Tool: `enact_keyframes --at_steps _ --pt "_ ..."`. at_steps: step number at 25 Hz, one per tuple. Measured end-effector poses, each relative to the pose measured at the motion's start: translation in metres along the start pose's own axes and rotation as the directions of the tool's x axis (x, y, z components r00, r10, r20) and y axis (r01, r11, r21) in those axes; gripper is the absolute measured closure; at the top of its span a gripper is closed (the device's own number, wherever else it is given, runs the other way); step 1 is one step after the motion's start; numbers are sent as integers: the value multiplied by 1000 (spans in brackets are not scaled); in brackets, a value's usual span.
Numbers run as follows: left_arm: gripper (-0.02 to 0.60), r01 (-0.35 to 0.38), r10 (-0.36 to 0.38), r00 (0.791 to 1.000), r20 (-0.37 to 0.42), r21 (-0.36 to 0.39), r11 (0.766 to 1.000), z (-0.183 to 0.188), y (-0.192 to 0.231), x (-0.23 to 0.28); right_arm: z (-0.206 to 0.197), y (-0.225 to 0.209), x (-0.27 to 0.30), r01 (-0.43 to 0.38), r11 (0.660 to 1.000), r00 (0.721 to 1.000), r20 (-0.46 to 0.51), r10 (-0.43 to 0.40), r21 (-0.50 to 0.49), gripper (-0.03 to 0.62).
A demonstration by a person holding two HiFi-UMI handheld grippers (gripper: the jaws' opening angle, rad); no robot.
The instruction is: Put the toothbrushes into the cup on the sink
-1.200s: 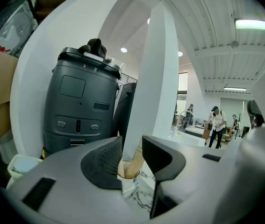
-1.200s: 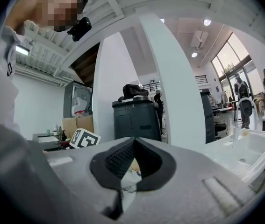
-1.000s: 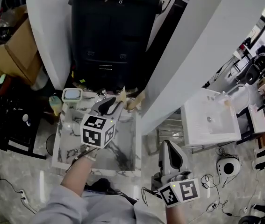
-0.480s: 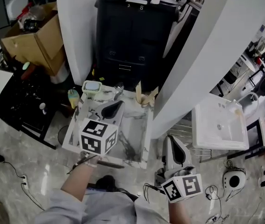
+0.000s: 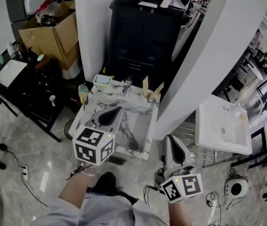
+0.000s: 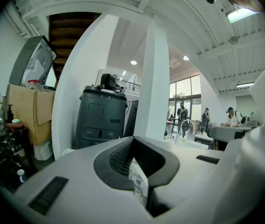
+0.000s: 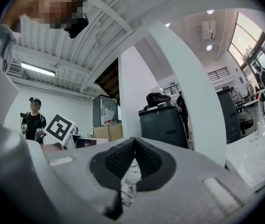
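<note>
**Layout, head view, left to right.** A bottle [image 5: 83, 92] stands at the back left edge of the sink [image 5: 135, 126]. A green-rimmed dish [image 5: 102, 80] sits just beside it along the back.

The left gripper [image 5: 110, 117] is held over the front half of the sink, pointing toward the back and nearly level. Its jaws have just been closing and now meet. Its own view shows pad against pad with nothing between them, only marble visible through the notch below.

The faucet [image 5: 126, 84] stands at back centre. Just right of it, at the back right corner, two tan slivers [image 5: 146, 84] stand up and lean apart. These are probably the toothbrushes in the cup, but at this size neither bristles nor a cup wall can be confirmed.

The right gripper [image 5: 173, 146] is off the sink's right front corner, over the floor. Its jaws are together and empty, as its own view shows. A white basin [image 5: 222, 126] lies well apart, further right.

**Handling (judgement).** A toothbrush is light, stiff, thin and smooth, so it will roll or pivot in a loose pinch.
- Take hold across the handle near mid-length.
- Set the pads square to its flat faces, clear of the bristles.
- The cup is likely light too and may tip if a brush is pushed against its rim.

**Orientation.** If the slivers are the brushes, their long axes run near upright, one tilted left and the other right, with the lower ends together in the corner. Which end carries the head cannot be told.
</note>
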State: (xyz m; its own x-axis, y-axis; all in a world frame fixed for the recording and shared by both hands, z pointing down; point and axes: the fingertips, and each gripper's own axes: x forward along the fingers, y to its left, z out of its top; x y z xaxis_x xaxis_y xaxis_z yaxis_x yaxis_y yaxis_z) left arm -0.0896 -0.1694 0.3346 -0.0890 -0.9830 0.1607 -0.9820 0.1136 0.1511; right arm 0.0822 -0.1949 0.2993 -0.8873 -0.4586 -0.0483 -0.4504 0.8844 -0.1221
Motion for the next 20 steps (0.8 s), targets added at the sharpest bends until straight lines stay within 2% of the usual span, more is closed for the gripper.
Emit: enact_keyframes --at_steps 10,20 --pt "577 0 0 1000 6 -1 1000 7 -29 -41 7 15 -17 -15 1000 1000 8 15 5 595" --pt "577 30 -30 999 17 12 999 22 -21 -57 20 31 1 -5 1000 1000 28 5 -9 595"
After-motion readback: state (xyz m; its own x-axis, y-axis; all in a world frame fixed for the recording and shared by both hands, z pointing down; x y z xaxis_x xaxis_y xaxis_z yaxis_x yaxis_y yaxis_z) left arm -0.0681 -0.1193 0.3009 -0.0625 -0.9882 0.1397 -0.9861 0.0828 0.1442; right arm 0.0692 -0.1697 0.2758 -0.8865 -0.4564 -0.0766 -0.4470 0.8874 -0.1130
